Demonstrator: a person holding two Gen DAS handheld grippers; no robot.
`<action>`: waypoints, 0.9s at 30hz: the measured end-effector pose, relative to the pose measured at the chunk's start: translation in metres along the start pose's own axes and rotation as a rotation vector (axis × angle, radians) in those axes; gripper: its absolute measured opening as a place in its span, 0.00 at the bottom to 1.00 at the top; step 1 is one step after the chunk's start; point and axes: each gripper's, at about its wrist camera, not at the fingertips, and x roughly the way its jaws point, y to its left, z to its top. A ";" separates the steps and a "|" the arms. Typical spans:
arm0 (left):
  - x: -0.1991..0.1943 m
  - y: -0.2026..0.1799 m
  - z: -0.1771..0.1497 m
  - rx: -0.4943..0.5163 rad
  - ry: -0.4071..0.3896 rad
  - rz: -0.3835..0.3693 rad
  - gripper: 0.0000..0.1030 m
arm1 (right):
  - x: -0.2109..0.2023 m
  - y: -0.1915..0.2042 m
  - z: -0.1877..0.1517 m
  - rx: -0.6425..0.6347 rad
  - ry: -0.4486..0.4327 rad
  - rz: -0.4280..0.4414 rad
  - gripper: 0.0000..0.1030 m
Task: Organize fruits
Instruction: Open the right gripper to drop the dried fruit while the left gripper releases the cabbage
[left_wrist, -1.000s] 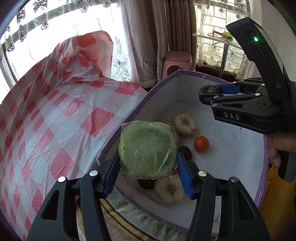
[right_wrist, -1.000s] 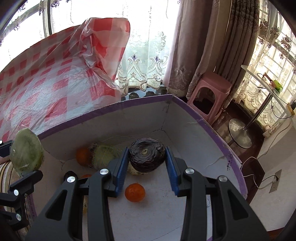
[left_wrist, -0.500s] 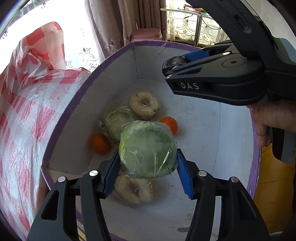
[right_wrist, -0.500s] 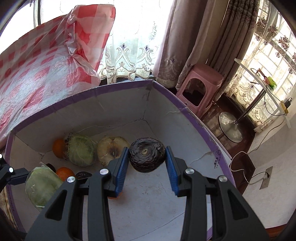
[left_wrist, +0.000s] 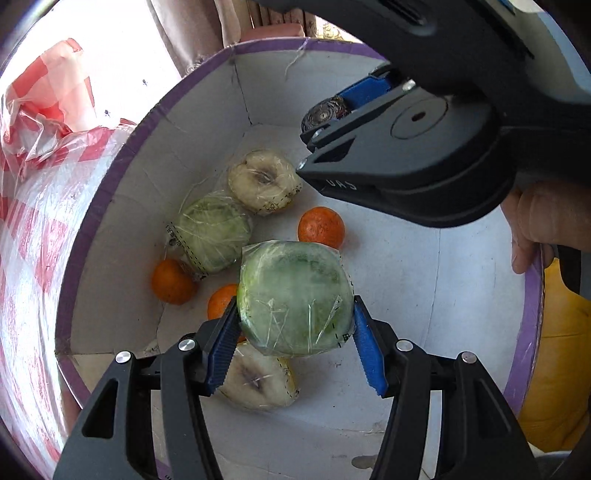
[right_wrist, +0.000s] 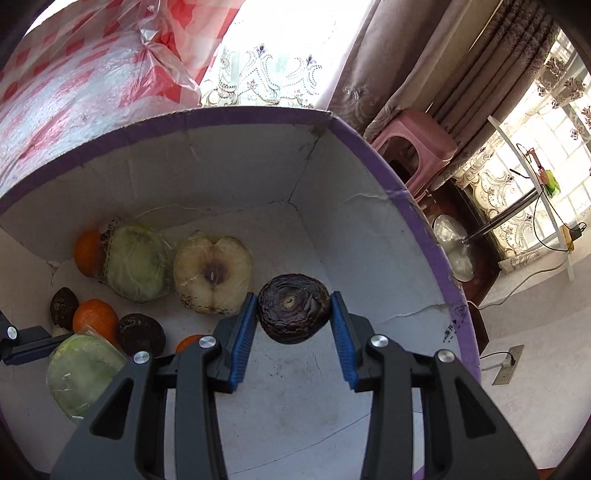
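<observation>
Left gripper (left_wrist: 295, 325) clamped on a wrapped green fruit half (left_wrist: 293, 301), blue pads pressed to both flanks, held above the floor of the white box (left_wrist: 399, 280). Underside of that half out of sight. Directly beneath, partly covered by it and the left finger: a wrapped pale apple half (left_wrist: 258, 384) and a small orange (left_wrist: 220, 301), only a sliver showing.

Right gripper (right_wrist: 293, 319) closed on a dark wrinkled fruit (right_wrist: 293, 313), pinched at its sides, hanging over bare box floor; rear face unseen. In the left wrist view, only a dark edge of it peeking past the gripper body.

Farther out on the box floor: another wrapped green half (right_wrist: 135, 264), a wrapped cut apple (right_wrist: 213, 273), an orange (right_wrist: 86, 253) half hidden behind the green one, two more dark fruits (right_wrist: 141, 334) by the left wall. Exact kind of the dark fruits hard to tell.

Beyond the purple rim: checked plastic sheet (right_wrist: 74, 74), pink stool (right_wrist: 413, 144), curtains. A hand (left_wrist: 543, 221) cut off at the right edge.
</observation>
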 end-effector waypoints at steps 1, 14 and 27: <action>0.002 0.000 0.001 0.001 0.010 0.002 0.55 | 0.000 0.001 -0.001 -0.004 0.000 -0.004 0.40; 0.018 0.006 0.007 -0.017 0.047 0.003 0.55 | 0.000 0.004 -0.004 -0.019 -0.008 -0.027 0.50; 0.017 0.011 0.003 -0.038 0.043 0.000 0.59 | -0.005 0.003 -0.004 -0.027 -0.025 -0.038 0.60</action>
